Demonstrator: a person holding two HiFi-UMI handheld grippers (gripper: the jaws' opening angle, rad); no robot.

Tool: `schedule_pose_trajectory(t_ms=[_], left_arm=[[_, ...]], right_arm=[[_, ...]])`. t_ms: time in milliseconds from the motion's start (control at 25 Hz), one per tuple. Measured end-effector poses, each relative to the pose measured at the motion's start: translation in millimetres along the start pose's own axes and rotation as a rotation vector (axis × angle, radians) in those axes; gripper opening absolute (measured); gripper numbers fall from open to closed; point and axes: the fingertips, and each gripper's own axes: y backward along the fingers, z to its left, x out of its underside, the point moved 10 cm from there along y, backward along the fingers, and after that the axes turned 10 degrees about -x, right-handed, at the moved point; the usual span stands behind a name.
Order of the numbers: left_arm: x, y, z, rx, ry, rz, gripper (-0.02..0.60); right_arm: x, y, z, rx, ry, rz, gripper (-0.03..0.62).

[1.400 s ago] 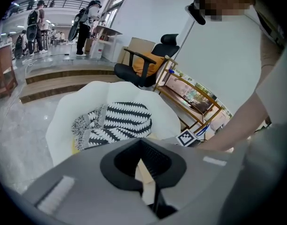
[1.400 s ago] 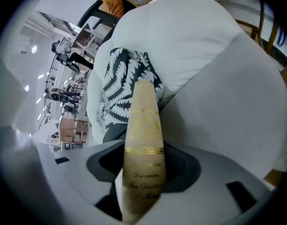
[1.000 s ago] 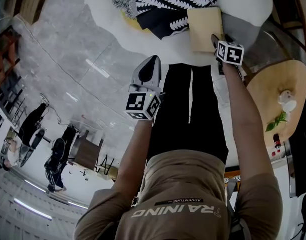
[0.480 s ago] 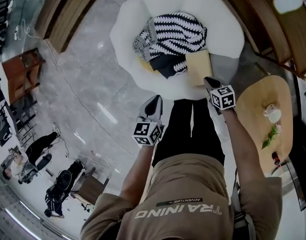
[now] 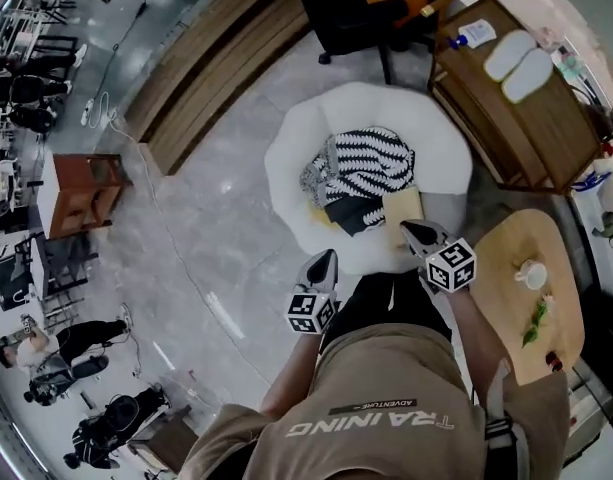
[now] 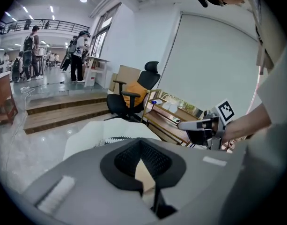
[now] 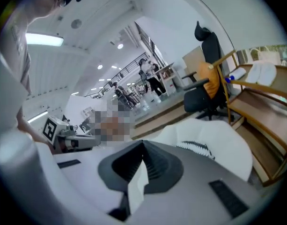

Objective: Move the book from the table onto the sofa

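A round white padded sofa (image 5: 286, 173) is recorded ahead of the person, with an oval light-wood table (image 5: 506, 243) just beside it on the right. A black-and-white zigzag-patterned cloth (image 5: 366, 163) is heaped on the seat. The flat tan rectangular book (image 5: 402, 206) is found on the sofa, at the near right part of the seat, against the edge of the cloth. No part of it is seen on the table.

The grey hand-held right gripper (image 5: 407, 227) is placed just at the book's near edge in the head view, so the book lies straight ahead of its tips. Its jaws have just been closing and are pressed together with nothing between them, so no contact with the book is indicated. The grey hand-held left gripper (image 5: 327, 259) is held well to the left of the book, jaws likewise together and empty. The right gripper is judged the nearer. The book's long axis is judged to run roughly away from the person, though foreshortening leaves this uncertain.

The book is seen closed, thin and lying flat, with a plain pale cover on which no print can be made out. The placement is judged complete
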Motion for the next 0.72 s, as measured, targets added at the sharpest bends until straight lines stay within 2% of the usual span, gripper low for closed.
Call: schedule_pose_trajectory(t_ms=[120,240,360,440,520,720], left_arm=[[-13,13,-5,0.01,-0.016,-0.039,-0.008],[-33,30,-11,0.025,-0.011,-0.076,-0.008],[-68,38,-15,0.056,0.0,-0.136,-0.008],[-98,39,-20,0.078,-0.041,-0.203,-0.008],[-131,39,-24,0.1,-0.071,-0.267,-0.008],[-205,43,-50,0.16,-0.178,-0.416,-0.009]], right_arm=[[-31,15,26,-0.017,0.069,-0.073,0.006],[-62,29,57,-0.023,0.135,-0.095,0.006],[-107,38,87,-0.045,0.276,-0.105,0.006],[-136,43,100,-0.052,0.381,-0.128,0.006],[-160,47,108,-0.055,0.441,-0.173,0.006],[-192,63,118,-0.017,0.493,-0.236,0.006]])
